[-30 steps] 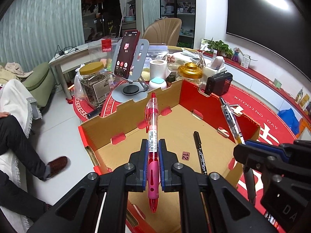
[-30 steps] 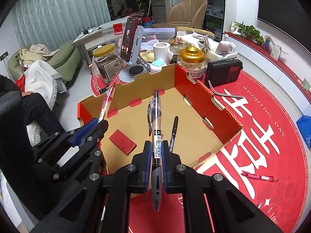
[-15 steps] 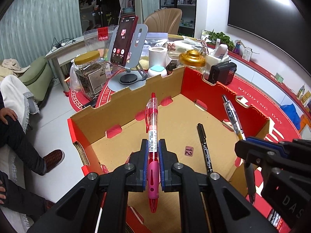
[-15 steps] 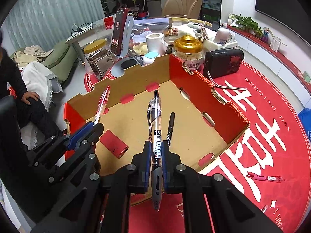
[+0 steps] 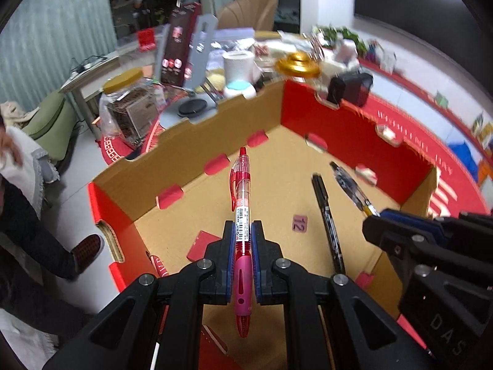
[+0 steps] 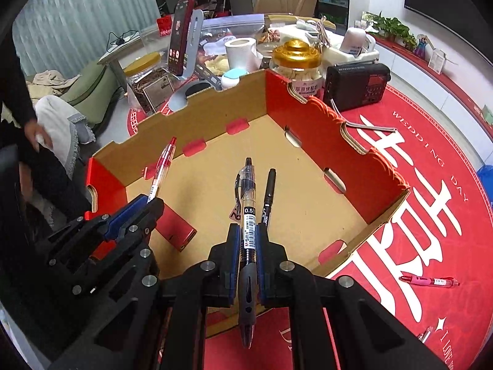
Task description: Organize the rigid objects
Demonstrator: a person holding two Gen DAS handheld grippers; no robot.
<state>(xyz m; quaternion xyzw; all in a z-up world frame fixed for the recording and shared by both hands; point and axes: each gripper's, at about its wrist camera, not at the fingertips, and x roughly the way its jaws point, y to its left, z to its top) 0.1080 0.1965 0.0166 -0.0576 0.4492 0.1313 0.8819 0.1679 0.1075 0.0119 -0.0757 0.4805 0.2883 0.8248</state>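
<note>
Clearly both sets of fingers are clamped mid-barrel: left gripper [image 5: 242, 240] on the red pen [image 5: 241, 203], right gripper [image 6: 248, 240] on the black pen [image 6: 247, 215]; light, stiff, slippery plastic, pointing to twelve o'clock over the box [image 6: 308, 141].

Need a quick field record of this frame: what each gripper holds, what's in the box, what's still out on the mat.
left gripper: shut on red pen, over the box
right gripper: shut on black pen, over the box
box: open cardboard tray, red outside
in box: black marker, small red box
on red mat: pink pen, outside the box
behind box: black radio, gold-lidded jar, phone on stand
</note>
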